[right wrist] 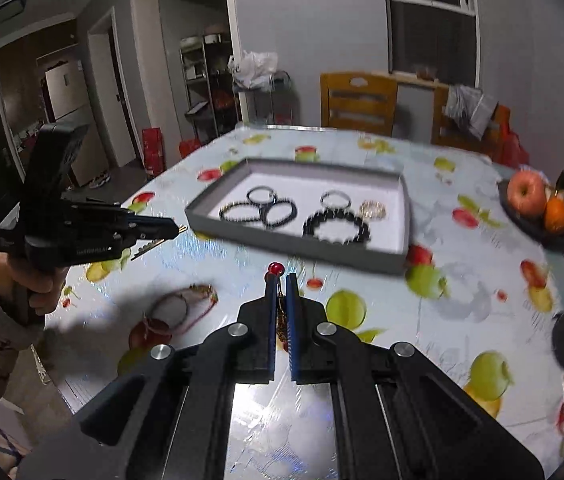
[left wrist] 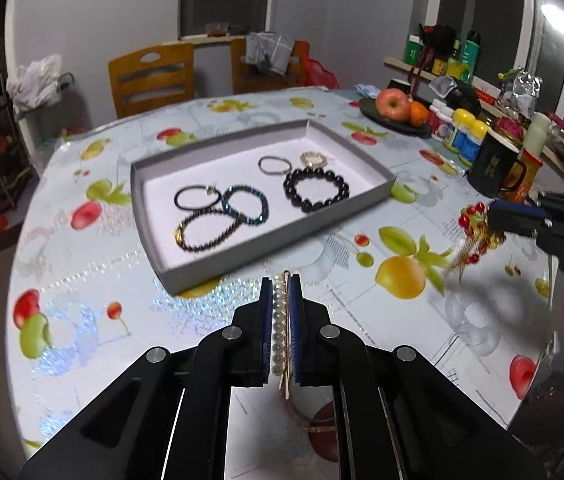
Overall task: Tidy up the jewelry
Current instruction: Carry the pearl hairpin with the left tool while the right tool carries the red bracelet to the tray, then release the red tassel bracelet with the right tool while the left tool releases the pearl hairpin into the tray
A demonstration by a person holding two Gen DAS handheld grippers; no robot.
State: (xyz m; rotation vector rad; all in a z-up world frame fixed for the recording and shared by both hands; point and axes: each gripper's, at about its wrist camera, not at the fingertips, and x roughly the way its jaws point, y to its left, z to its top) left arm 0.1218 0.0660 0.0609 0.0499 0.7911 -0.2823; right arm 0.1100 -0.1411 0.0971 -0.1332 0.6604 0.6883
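Step in hand: carrying two pieces to the tray. The left claw (left wrist: 280,280) is pinched on a pearl hair clip (left wrist: 278,320), its gold bar showing between the pads. The right claw (right wrist: 280,278) is pinched on a red-beaded gold ornament (right wrist: 276,269), which dangles blurred below it in the left view.

The grey tray (left wrist: 265,242) sits mid-bench, holding five bracelets and a gold piece; a pink bracelet (right wrist: 185,304) lies on the bench outside it.

Next move, in my judgement: clear the tray's near wall, then release over bare floor, which is widest at the near left corner.

Room: the bench (left wrist: 81,288) is open around the tray; the mug (left wrist: 496,168) and bottles crowd the right edge.
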